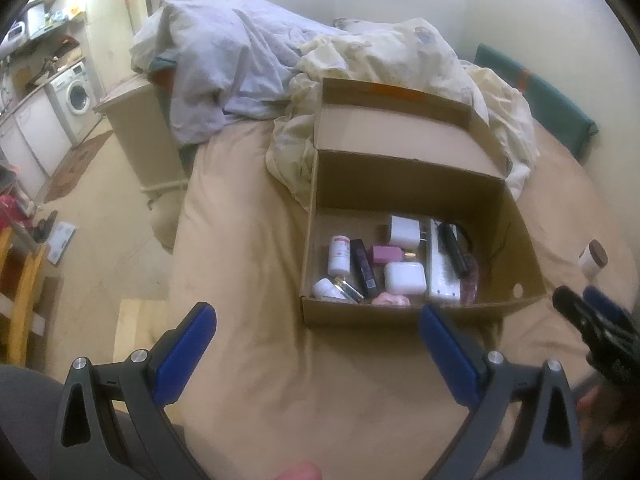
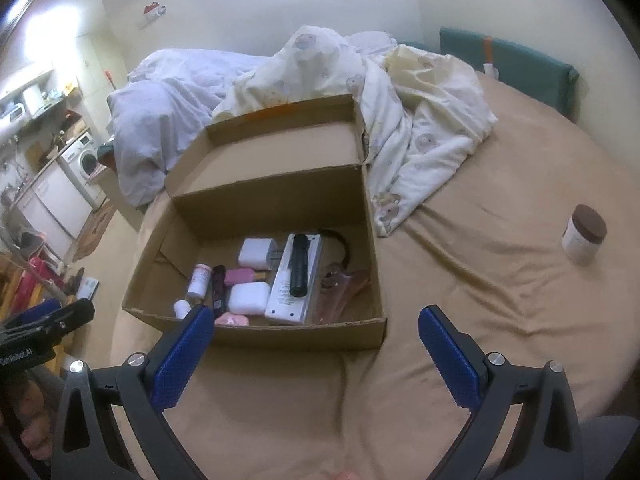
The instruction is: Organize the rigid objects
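An open cardboard box [image 1: 400, 314] sits on the tan bed; it also shows in the right wrist view [image 2: 300, 334]. Inside lie several items: a white power strip [image 2: 294, 280] with a black tube [image 2: 301, 266] on it, a white case [image 2: 248, 297], a white charger [image 2: 256, 253], a pink bottle [image 2: 240, 277] and a white bottle [image 2: 199, 280]. A white jar with a brown lid [image 2: 583, 238] stands on the bed right of the box; it also shows in the left wrist view [image 1: 593, 258]. My left gripper [image 1: 316, 320] is open and empty before the box. My right gripper [image 2: 316, 322] is open and empty at the box's near wall.
Crumpled white and lilac bedding [image 2: 400, 100] lies behind the box. A teal headboard cushion [image 2: 512, 64] stands at the back right. The bed's left edge drops to the floor, with a washing machine [image 1: 78, 94] and wooden furniture [image 1: 24, 292] beyond.
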The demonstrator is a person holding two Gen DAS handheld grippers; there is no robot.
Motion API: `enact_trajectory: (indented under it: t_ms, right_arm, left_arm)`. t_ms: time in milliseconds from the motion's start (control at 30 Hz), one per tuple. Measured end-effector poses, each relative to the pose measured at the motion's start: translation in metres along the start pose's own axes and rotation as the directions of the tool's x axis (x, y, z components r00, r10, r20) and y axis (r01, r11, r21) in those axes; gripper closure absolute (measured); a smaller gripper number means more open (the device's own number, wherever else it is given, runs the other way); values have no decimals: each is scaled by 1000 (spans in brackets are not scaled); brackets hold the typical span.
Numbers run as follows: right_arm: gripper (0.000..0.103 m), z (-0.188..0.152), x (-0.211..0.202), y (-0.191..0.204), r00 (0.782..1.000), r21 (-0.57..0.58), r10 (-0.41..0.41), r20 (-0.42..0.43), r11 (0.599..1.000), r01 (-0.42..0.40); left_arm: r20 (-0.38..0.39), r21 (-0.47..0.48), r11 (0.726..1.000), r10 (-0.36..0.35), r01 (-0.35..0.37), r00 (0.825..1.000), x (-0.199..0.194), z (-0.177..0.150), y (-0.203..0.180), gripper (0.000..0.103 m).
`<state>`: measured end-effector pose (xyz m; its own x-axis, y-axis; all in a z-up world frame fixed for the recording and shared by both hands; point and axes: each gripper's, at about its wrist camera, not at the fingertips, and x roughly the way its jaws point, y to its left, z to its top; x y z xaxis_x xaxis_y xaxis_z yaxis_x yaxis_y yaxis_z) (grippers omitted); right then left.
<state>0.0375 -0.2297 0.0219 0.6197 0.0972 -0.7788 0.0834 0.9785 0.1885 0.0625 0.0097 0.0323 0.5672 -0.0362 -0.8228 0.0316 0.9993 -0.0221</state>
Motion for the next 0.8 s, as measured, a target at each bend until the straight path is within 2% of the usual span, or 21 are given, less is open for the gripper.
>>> enact_trajectory:
  t_ms: [267,800]
  right_arm:
    - [0,0,0,1,1000,-6,-10,1,1000,10]
    - [0,0,-1,0,1000,0,-13,1,1000,13]
  left_arm:
    - [-39,-22,1000,-14,13,999,8,0,2,2]
    - [-36,-9,1000,-10,9,999,8,-2,-1,2]
